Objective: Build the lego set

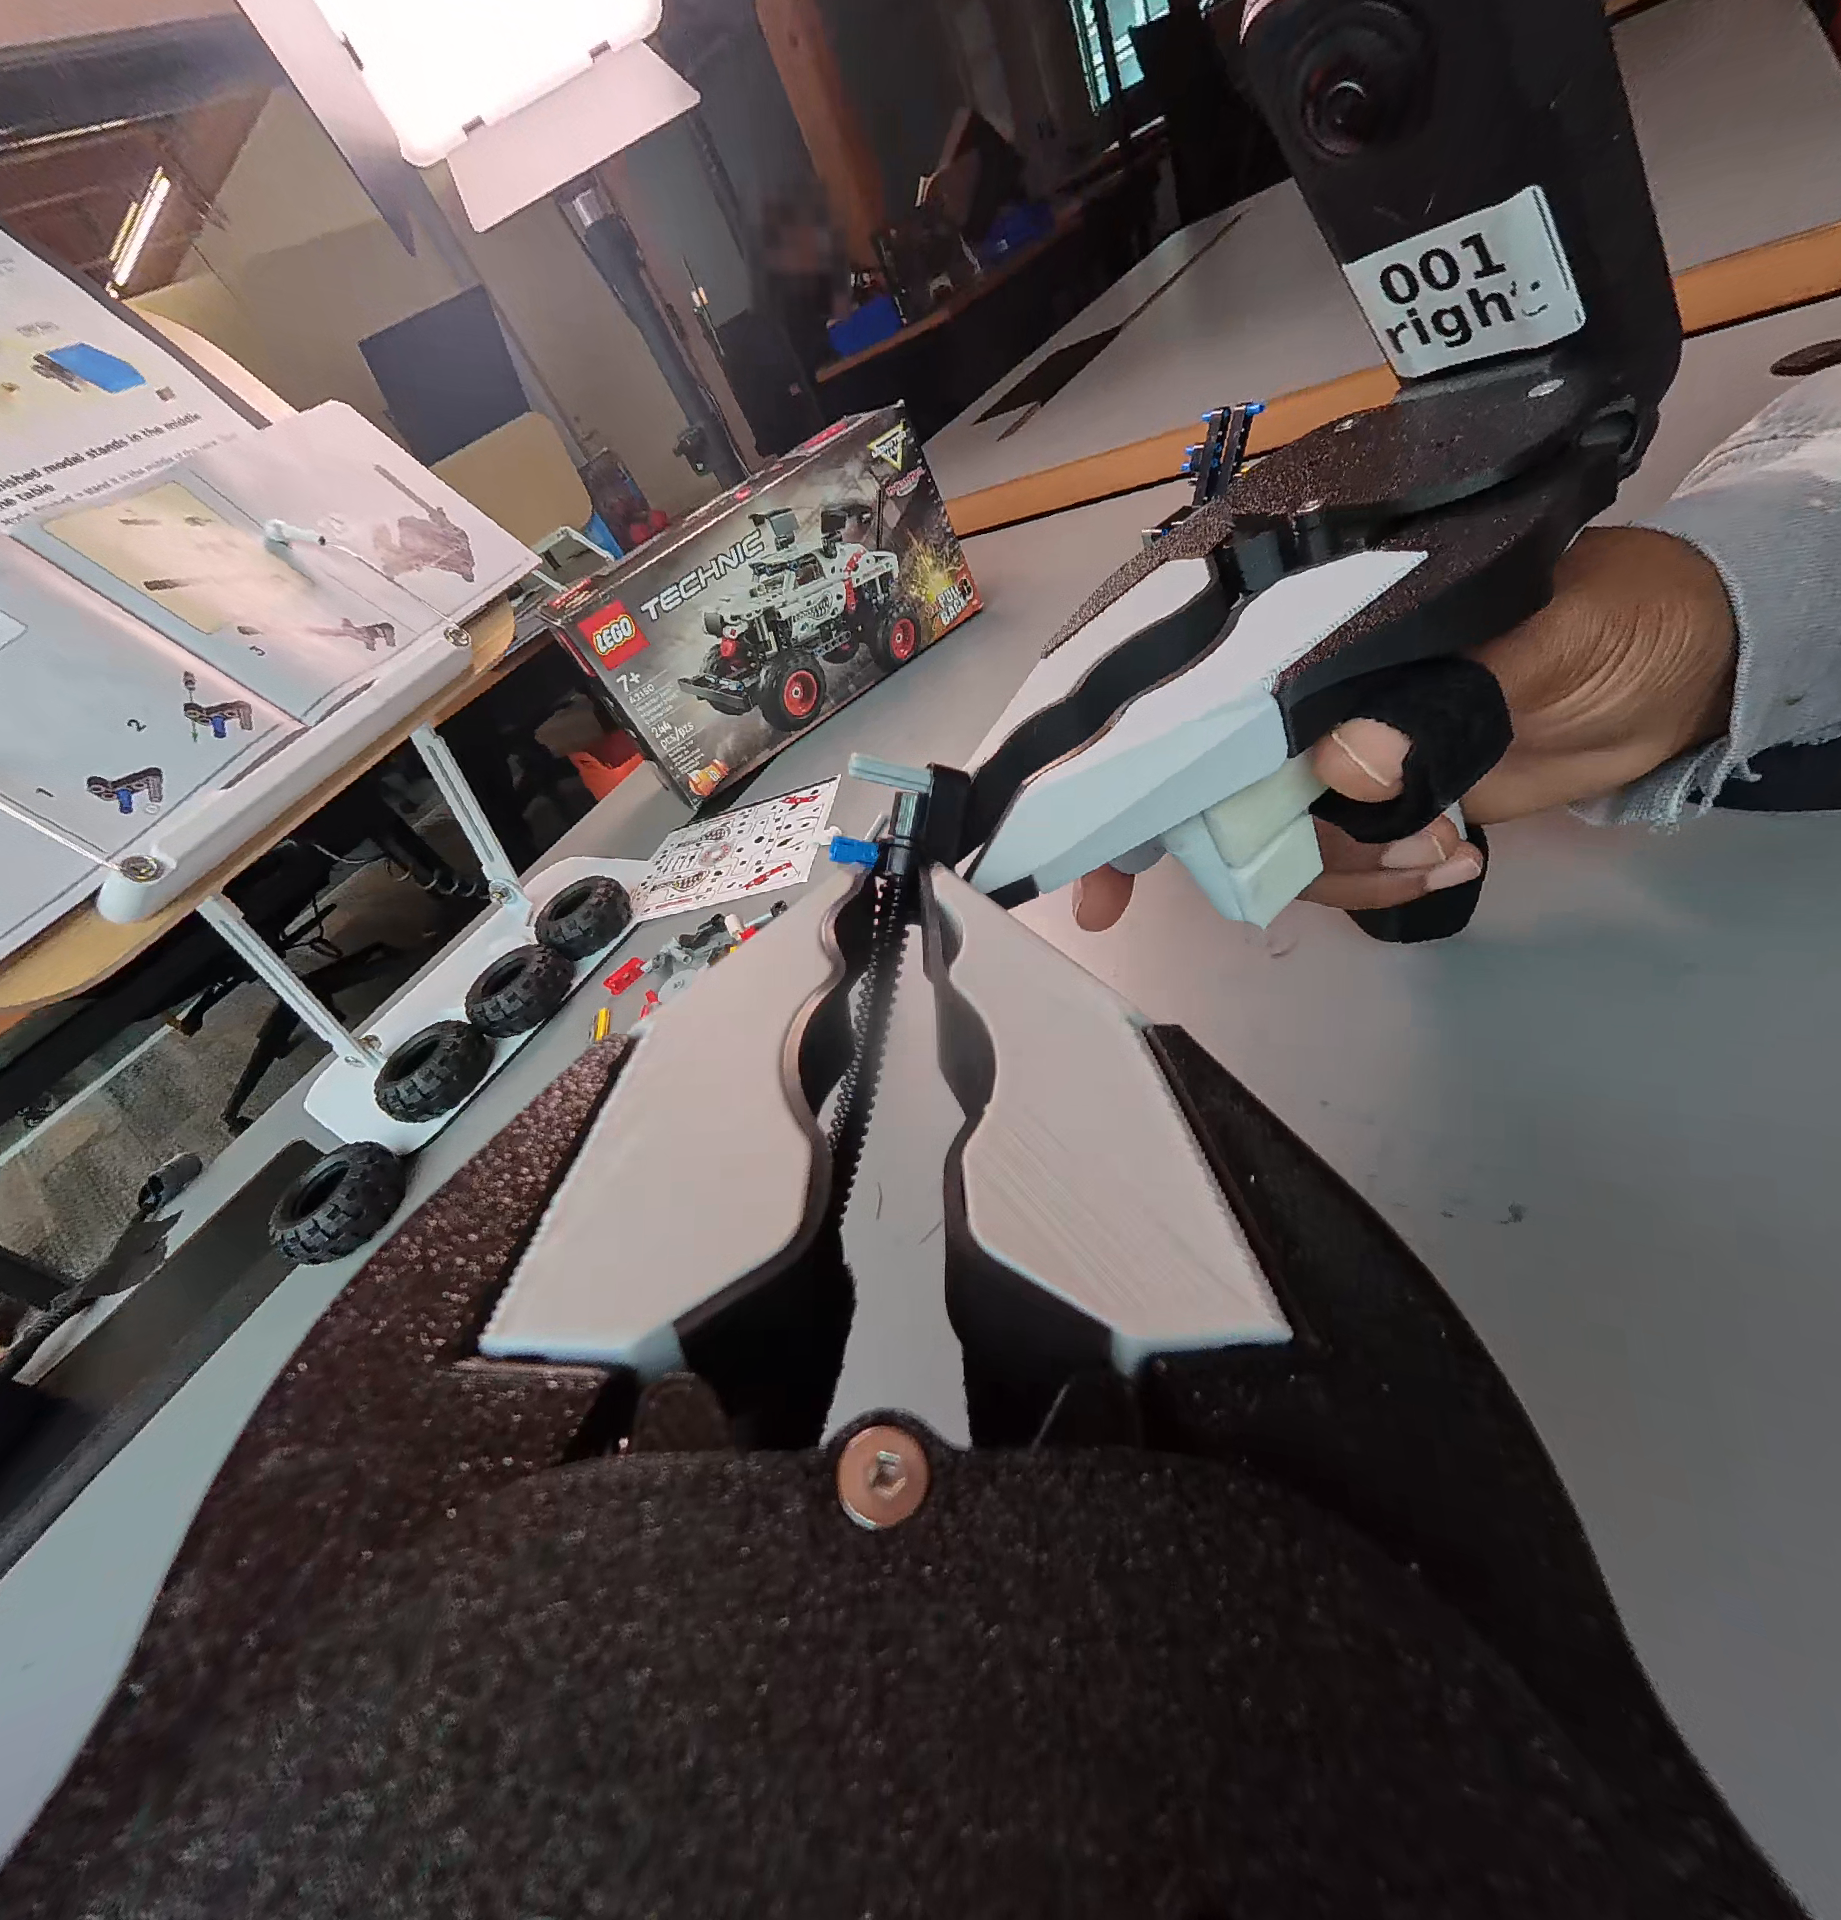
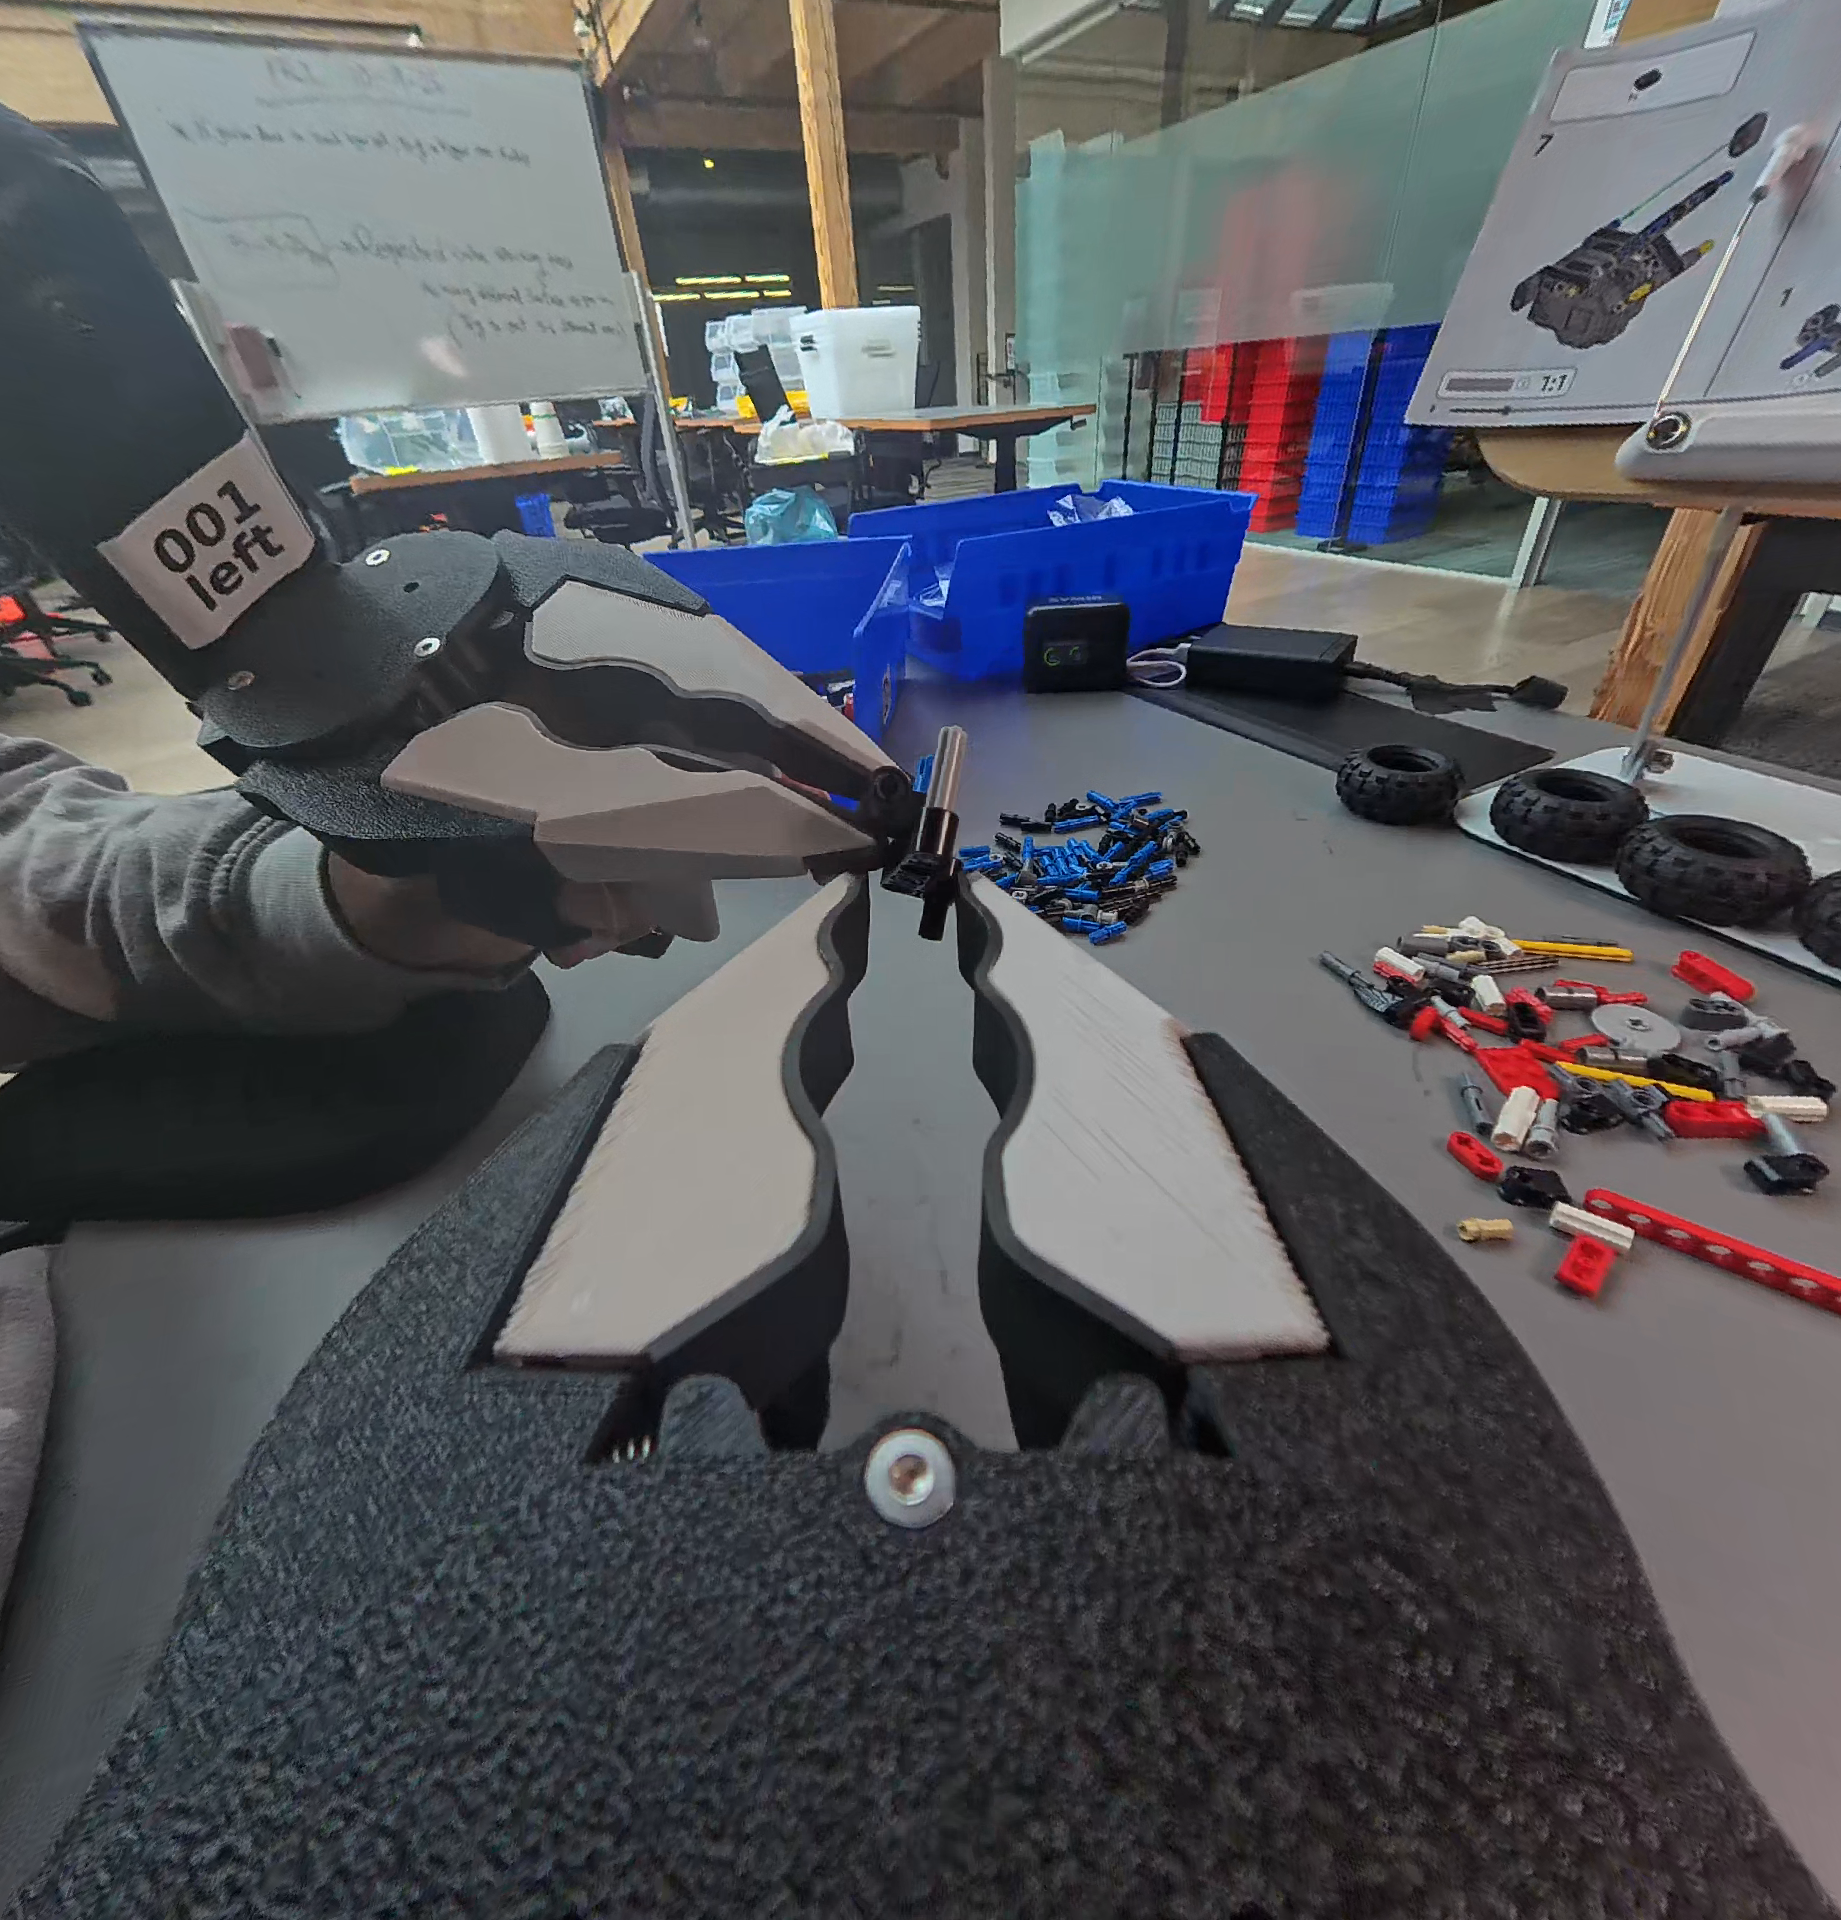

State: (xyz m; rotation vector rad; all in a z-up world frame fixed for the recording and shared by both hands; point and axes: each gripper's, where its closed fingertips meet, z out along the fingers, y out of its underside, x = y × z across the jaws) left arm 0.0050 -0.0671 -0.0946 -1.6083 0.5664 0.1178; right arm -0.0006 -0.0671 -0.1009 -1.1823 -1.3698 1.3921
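Lego subassembly (image 2: pixel 928 837) clamped in left claw (image 1: pixel 900 883), half hidden; right claw (image 2: pixel 911 891) apart.

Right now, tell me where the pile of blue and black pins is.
In the right wrist view, the pile of blue and black pins lies on the grey table, just right of the right tool, left of the black tyres.

The left gripper (image 1: pixel 900 883) and right gripper (image 2: pixel 911 904) meet tip to tip above the table, each held in a gloved hand (image 1: pixel 1581 717). The left's fingers pinch tight on a small black piece (image 2: pixel 931 842); the right's stand slightly parted on either side of it.
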